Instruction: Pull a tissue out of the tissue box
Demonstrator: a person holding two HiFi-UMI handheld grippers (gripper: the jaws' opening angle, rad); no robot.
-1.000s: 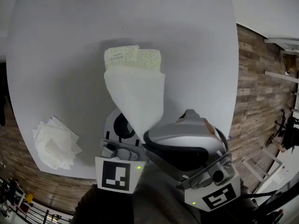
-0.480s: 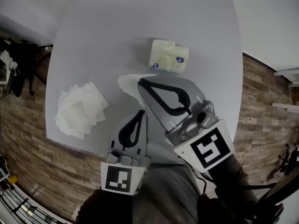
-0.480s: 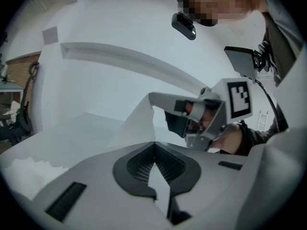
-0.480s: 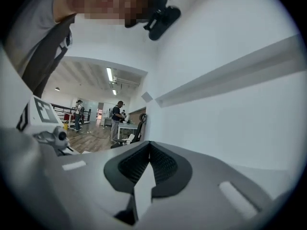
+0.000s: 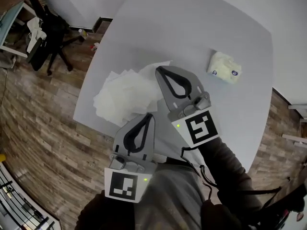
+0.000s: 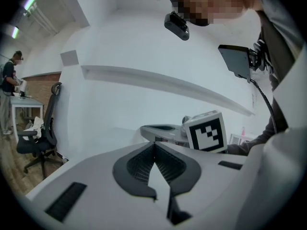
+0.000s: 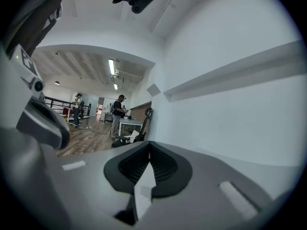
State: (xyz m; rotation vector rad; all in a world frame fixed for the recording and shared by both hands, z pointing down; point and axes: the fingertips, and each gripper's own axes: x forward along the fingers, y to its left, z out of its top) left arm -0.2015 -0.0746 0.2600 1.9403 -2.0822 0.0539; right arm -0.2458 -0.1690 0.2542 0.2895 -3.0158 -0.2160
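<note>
Right gripper (image 5: 161, 71) pinches tissue (image 5: 152, 66), tip just over pile (image 5: 120, 97) centre-left. Box (image 5: 224, 67) well apart, upper right. Left gripper (image 5: 149, 116) pressed together, empty.

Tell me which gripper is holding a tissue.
The right gripper, by the tissue pile: a white tissue is pinched between its jaws. The left gripper is shut on nothing.

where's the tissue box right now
In the head view the tissue box sits on the white table's upper right, right of the right gripper.
</note>
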